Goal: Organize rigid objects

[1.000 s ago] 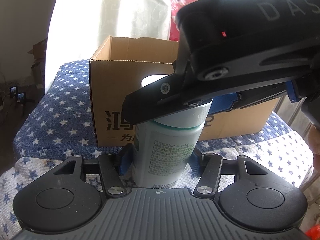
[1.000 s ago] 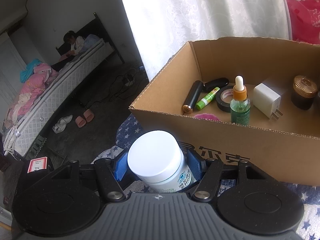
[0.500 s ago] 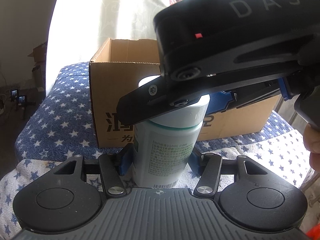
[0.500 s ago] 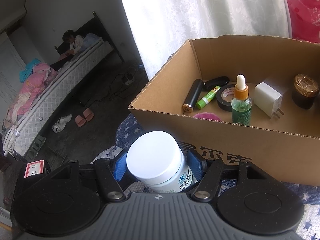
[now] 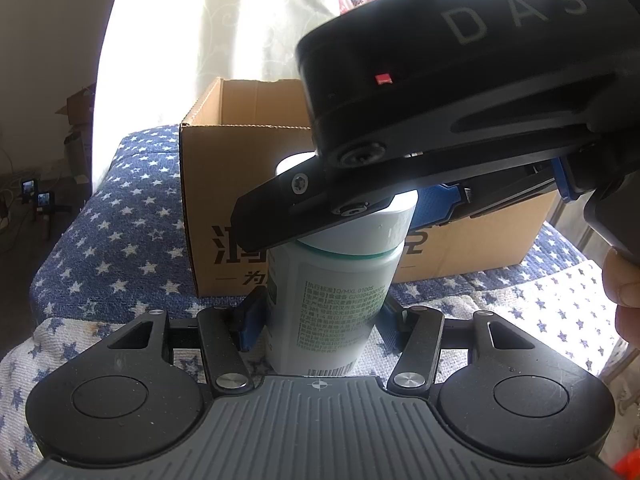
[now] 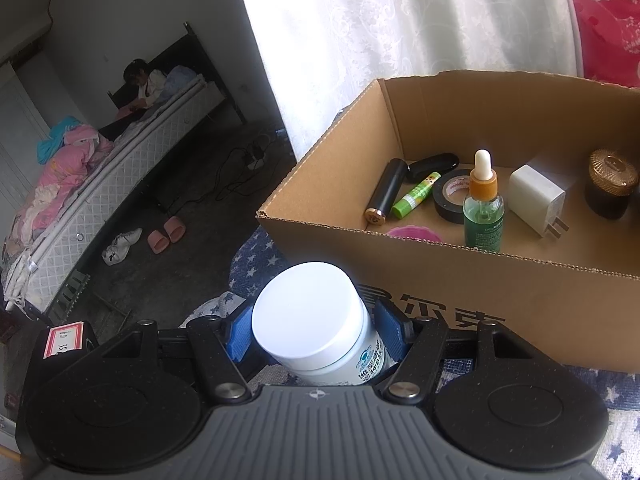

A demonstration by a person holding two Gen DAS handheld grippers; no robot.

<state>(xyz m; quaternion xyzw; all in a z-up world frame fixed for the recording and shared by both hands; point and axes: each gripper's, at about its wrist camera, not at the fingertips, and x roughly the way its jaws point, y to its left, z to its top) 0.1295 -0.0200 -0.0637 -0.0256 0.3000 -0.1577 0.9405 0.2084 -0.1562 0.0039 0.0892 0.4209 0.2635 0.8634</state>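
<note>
both grippers, left and right, are part open and squeeze one white bottle, low, at 6 o'clock. the box sits near, at 2 o'clock. next: one lets go, the other lifts it in.

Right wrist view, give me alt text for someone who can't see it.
The right gripper clamps its blue pads on the white-capped bottle, held just in front of an open cardboard box on a star-print cloth. Inside the box lie a dropper bottle, white charger, black tape roll, green tube and dark jar.
</note>
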